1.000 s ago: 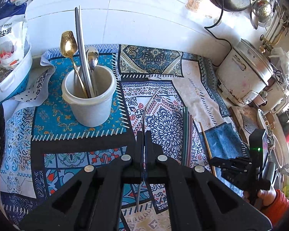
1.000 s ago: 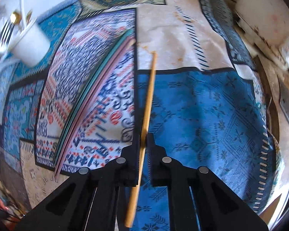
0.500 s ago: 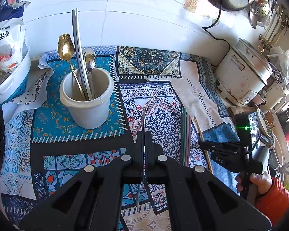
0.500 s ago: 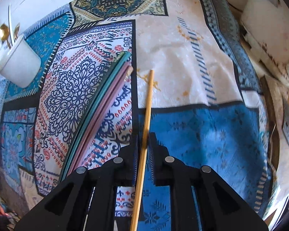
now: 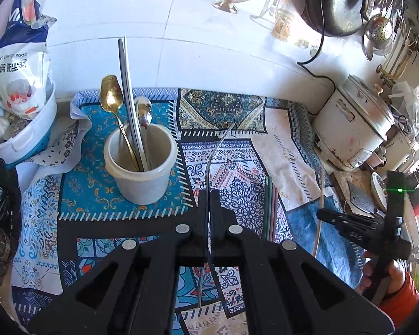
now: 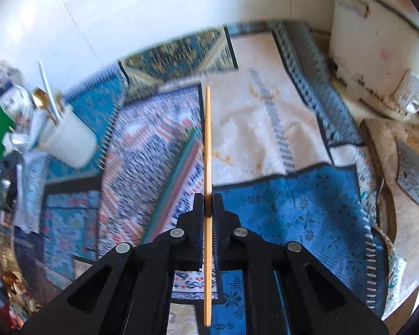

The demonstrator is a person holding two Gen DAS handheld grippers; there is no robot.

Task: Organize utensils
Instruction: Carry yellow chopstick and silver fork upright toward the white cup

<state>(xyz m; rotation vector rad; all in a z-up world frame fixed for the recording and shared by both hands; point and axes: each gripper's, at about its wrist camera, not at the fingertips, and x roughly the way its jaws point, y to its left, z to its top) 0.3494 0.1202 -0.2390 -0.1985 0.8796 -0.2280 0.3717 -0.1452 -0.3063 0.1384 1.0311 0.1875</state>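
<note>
My left gripper (image 5: 208, 195) is shut on a thin metal utensil (image 5: 213, 156), seen edge-on and pointing forward above the patterned mat (image 5: 97, 192). To its left stands a white cup (image 5: 141, 178) holding a gold spoon (image 5: 111, 95), a silver spoon and long metal chopsticks. My right gripper (image 6: 207, 198) grips a wooden chopstick (image 6: 207, 139), its jaws closing tight on it, held clear of the mat. In the left wrist view the right gripper (image 5: 322, 214) hangs at the right with the chopstick (image 5: 322, 192) upright in it. Green and pink chopsticks (image 5: 271, 206) lie on the mat.
A white rice cooker (image 5: 352, 134) stands at the right edge of the mat, with a cleaver on a board (image 6: 413, 176) in front of it. A tub with a food bag (image 5: 19, 83) sits at the left. Pans and glassware line the back wall.
My right gripper has risen and tilted up, lifting the wooden chopstick off the mat. The left gripper has stayed put with its utensil.
</note>
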